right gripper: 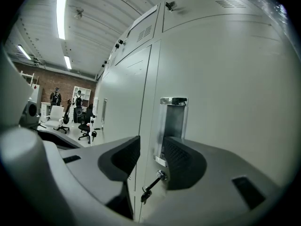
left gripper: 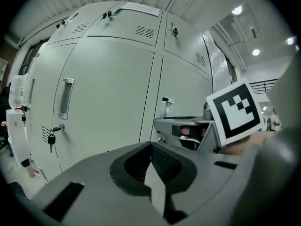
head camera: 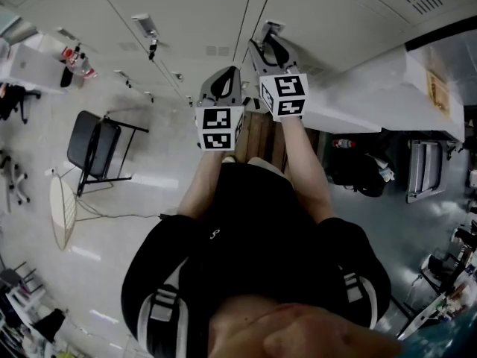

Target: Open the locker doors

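Observation:
Pale grey locker doors (head camera: 223, 13) fill the top of the head view. My right gripper (right gripper: 151, 147) is open right at a door, with its jaws either side of the chrome recessed handle (right gripper: 173, 119); the pads do not press on it. A key (right gripper: 151, 188) hangs in the lock just below. In the head view the right gripper (head camera: 270, 37) is at the locker face and the left gripper (head camera: 226, 79) sits slightly behind, to its left. My left gripper (left gripper: 151, 149) is shut on nothing, facing the neighbouring door with its own handle (left gripper: 66, 98) and key (left gripper: 51, 138).
A black folding chair (head camera: 95, 148) and a small round table (head camera: 63, 211) stand on the floor to the left. A white bench (head camera: 387, 95) juts out from the lockers on the right. A desk with bottles (head camera: 74, 62) is at far left.

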`<action>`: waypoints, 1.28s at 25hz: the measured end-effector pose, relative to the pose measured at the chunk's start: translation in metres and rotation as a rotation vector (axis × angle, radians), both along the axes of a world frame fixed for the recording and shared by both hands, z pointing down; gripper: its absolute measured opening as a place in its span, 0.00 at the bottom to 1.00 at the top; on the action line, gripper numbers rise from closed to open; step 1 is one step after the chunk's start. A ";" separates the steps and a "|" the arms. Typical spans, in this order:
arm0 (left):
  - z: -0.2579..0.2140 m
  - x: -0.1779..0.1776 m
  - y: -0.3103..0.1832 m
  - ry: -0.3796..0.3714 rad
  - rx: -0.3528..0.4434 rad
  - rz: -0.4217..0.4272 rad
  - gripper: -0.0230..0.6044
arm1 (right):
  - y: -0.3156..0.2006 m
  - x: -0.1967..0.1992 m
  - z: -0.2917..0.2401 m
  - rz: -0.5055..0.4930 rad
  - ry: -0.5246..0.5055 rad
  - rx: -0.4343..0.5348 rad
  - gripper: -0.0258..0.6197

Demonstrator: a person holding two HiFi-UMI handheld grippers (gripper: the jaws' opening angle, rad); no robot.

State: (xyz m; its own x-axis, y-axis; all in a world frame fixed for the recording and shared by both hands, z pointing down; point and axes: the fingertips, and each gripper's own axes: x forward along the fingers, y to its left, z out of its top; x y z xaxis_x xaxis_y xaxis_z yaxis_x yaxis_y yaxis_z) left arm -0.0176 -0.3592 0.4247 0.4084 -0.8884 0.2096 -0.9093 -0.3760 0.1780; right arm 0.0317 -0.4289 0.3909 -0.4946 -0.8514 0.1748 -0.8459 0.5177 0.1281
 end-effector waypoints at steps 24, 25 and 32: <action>0.002 -0.003 0.031 0.008 -0.002 0.011 0.05 | 0.016 0.003 -0.003 0.013 -0.052 -0.032 0.20; 0.001 -0.003 0.032 0.008 -0.002 0.012 0.05 | 0.018 0.003 -0.003 0.011 -0.053 -0.030 0.20; 0.001 0.002 0.042 0.007 -0.003 0.022 0.05 | 0.034 0.004 -0.003 0.001 -0.055 -0.023 0.20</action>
State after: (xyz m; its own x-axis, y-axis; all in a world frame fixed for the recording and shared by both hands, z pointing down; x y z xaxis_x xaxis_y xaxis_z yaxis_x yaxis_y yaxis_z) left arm -0.0159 -0.3167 0.4261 0.4292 -0.8787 0.2087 -0.8996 -0.3953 0.1858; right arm 0.0353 -0.3944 0.3874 -0.5036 -0.8478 0.1665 -0.8516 0.5195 0.0695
